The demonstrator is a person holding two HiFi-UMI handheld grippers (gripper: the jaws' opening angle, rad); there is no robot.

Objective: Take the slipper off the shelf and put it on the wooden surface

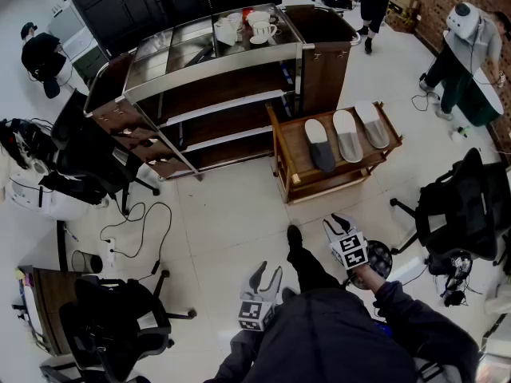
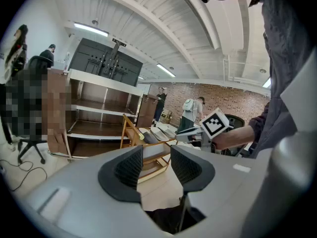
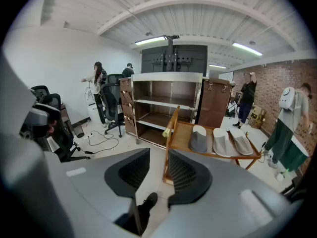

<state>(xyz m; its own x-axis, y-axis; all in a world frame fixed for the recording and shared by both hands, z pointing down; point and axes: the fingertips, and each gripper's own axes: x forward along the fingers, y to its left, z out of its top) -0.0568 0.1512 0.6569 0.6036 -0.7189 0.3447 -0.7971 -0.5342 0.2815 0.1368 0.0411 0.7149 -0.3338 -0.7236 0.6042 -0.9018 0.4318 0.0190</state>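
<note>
Wooden cart (image 1: 297,164) holds three slippers (image 1: 346,136), well apart from left gripper (image 1: 268,270) and right gripper (image 1: 336,222), fingers spread empty.

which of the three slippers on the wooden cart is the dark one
The leftmost slipper, nearest the shelf unit; the other two slippers are pale.

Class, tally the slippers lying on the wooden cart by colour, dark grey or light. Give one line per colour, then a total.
Dark grey slipper: 1
Light slippers: 2
Total: 3
</note>
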